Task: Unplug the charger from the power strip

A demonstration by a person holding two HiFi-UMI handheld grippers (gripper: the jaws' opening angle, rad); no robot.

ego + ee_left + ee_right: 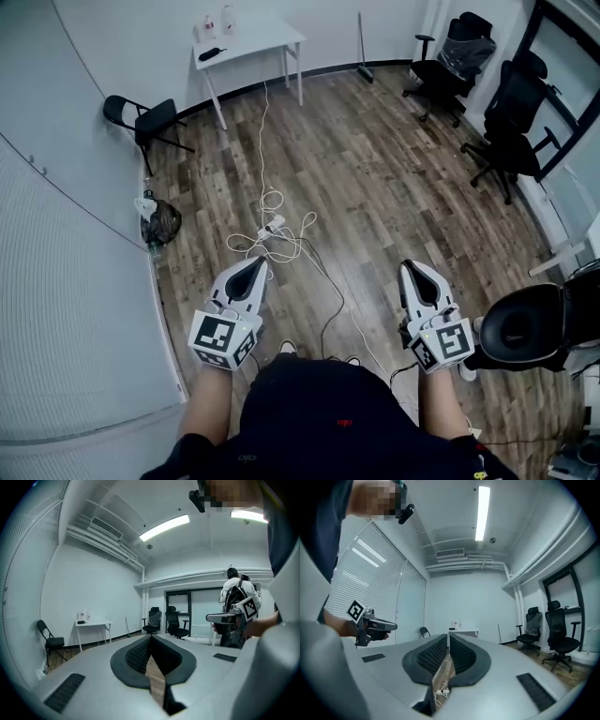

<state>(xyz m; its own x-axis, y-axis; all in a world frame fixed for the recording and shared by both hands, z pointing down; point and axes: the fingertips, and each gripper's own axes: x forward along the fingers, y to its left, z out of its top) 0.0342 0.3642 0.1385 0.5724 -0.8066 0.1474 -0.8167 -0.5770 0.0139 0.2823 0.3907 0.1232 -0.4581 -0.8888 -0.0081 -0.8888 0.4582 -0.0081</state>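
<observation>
A white power strip (pixel 272 225) lies on the wooden floor amid a tangle of white cables (pixel 281 246), well ahead of both grippers. It is too small here to pick out the charger on it. My left gripper (pixel 257 265) is held level at the lower left, shut and empty. My right gripper (pixel 411 269) is at the lower right, also shut with nothing in it. In the left gripper view the jaw tips (pixel 151 637) meet. In the right gripper view they meet as well (pixel 448 635), and the power strip (pixel 442 692) shows low down through the slit.
A white table (pixel 248 42) stands at the far wall, with a folding chair (pixel 141 117) and a dark bag (pixel 159 223) along the left wall. Office chairs (pixel 511 122) stand at the far right and a black stool (pixel 525 328) is close on my right.
</observation>
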